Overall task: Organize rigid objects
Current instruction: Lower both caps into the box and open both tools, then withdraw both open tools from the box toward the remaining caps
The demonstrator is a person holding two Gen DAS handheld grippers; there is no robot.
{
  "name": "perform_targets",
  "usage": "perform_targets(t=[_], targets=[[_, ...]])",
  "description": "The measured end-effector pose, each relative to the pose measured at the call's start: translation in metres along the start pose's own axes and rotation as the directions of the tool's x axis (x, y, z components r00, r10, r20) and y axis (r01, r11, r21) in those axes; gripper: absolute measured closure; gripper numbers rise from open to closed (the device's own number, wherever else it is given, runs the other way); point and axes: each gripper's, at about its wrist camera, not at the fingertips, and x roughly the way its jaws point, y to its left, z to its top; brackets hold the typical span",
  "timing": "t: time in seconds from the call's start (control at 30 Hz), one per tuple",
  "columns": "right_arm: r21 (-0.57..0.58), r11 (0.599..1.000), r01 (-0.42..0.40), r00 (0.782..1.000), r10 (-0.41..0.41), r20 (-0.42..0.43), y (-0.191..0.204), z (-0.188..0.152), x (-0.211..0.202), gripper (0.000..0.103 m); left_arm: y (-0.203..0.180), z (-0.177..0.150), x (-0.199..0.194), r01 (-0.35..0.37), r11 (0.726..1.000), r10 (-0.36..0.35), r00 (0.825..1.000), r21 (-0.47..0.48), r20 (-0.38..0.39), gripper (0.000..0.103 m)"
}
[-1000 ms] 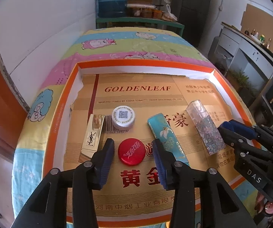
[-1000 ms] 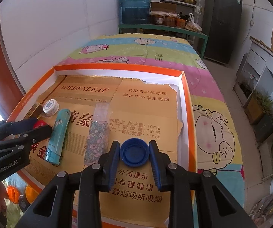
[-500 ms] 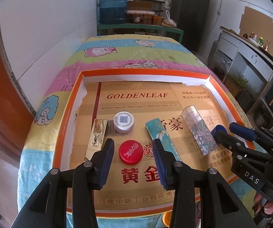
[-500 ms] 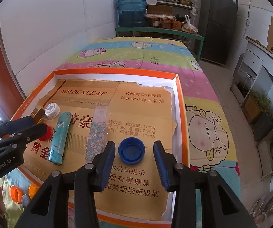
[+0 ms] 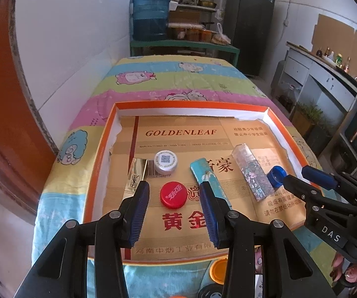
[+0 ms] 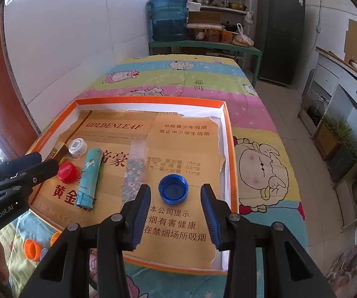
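An orange-rimmed box lid [image 5: 105, 134] [image 6: 230, 159] lined with gold card lies on the bed. In it lie a gold YSL case [image 5: 136, 175], a white cap [image 5: 165, 161] [image 6: 78, 147], a red cap [image 5: 173, 195] [image 6: 66, 171], a teal lighter [image 5: 204, 176] [image 6: 89, 173], a floral lighter [image 5: 252, 171] [image 6: 135, 171] and a blue cap [image 5: 276, 175] [image 6: 173, 188], open side up. My left gripper [image 5: 174, 209] is open and empty, above and just behind the red cap. My right gripper [image 6: 176, 211] is open and empty, just behind the blue cap.
The bed has a striped cartoon quilt [image 6: 190, 79]. Orange caps [image 6: 32, 249] [image 5: 219, 270] lie on the quilt near the lid's front edge. A white wall is on the left. A green table with a water jug [image 6: 169, 17] stands at the far end. Cabinets line the right.
My right gripper opened, let go of the blue cap in the lid and drew back. My left gripper also drew back from the red cap, still open.
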Motion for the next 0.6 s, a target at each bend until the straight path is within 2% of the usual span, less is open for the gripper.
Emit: perform_targets(t=[0.6], targets=[[-0.006,1.000,-0.002,0.999,0.002,0.036,0.013,-0.012,-0.042,0.061,0.010,-0.011,-0.040,-0.014,0.999,0.015,0.999,-0.034,0.038,0.060]])
